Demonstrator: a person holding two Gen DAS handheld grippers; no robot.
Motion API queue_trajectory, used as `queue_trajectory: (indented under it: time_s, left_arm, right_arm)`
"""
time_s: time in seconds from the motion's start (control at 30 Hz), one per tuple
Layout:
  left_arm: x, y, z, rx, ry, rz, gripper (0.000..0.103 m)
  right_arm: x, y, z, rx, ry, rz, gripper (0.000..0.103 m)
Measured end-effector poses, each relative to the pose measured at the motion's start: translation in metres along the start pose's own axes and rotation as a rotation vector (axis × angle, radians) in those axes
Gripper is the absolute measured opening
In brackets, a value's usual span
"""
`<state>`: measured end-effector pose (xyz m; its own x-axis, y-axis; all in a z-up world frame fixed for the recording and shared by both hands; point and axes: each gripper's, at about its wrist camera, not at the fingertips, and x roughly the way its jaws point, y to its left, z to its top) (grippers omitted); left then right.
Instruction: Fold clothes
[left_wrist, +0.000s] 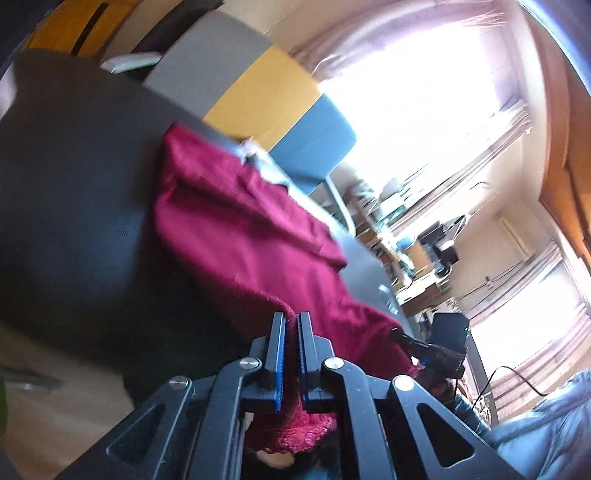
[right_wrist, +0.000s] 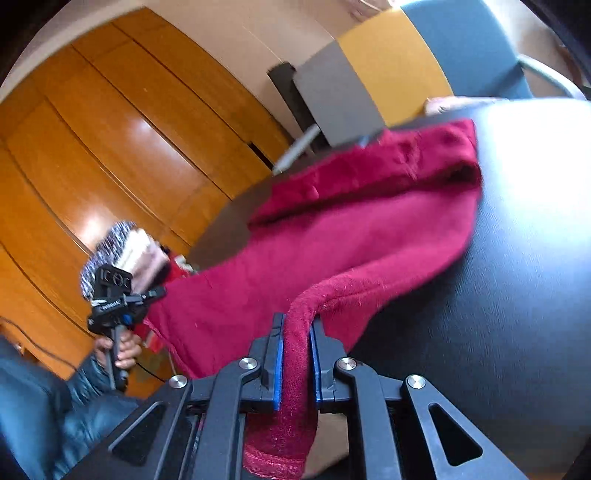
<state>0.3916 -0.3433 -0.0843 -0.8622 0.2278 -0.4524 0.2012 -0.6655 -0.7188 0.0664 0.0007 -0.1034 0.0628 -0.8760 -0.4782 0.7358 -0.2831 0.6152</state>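
One crimson knit garment (right_wrist: 369, 229) is the whole job here, lying partly on the dark round surface (right_wrist: 517, 295) with its far end already doubled into a thick band near the surface's back edge. Its near hem hangs off the surface toward the person, raised and stretched between two grips. The right claw (right_wrist: 297, 354) is clenched on a rolled bunch of the hem, cloth squeezed between the blue pads and spilling out below. The left claw (left_wrist: 291, 354) is likewise clamped on the opposite corner, red knit filling the narrow gap between its pads; from the right wrist view it sits off the surface's edge, held by a hand (right_wrist: 122, 350) in a dark sleeve.

By my reading, the step in hand is the lift that starts a fold: both near corners are caught and raised. Next comes carrying them together over the garment toward the far band, keeping the hem taut and level so the layer lands flat, then letting go.
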Motion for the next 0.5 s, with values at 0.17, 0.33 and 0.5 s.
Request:
queue_trajectory:
  time_s: [0.17,0.33,0.5]
  left_arm:
    - [0.016,-0.006,0.047,-0.006,-0.095,-0.048,0.001]
    - [0.037,0.011,0.099,-0.043,-0.178,-0.025,0.0]
    - [0.079,0.025,0.137,-0.049,-0.14,0.059,0.0]
  right_arm:
    - [0.01,-0.002,0.038,0.001,-0.066,0.029,0.012]
    - [0.031,-0.024,0.083,0.022,-0.103,-0.001,0.012]
    - [0.064,-0.053,0.12,0.056,-0.092,-0.052,0.012]
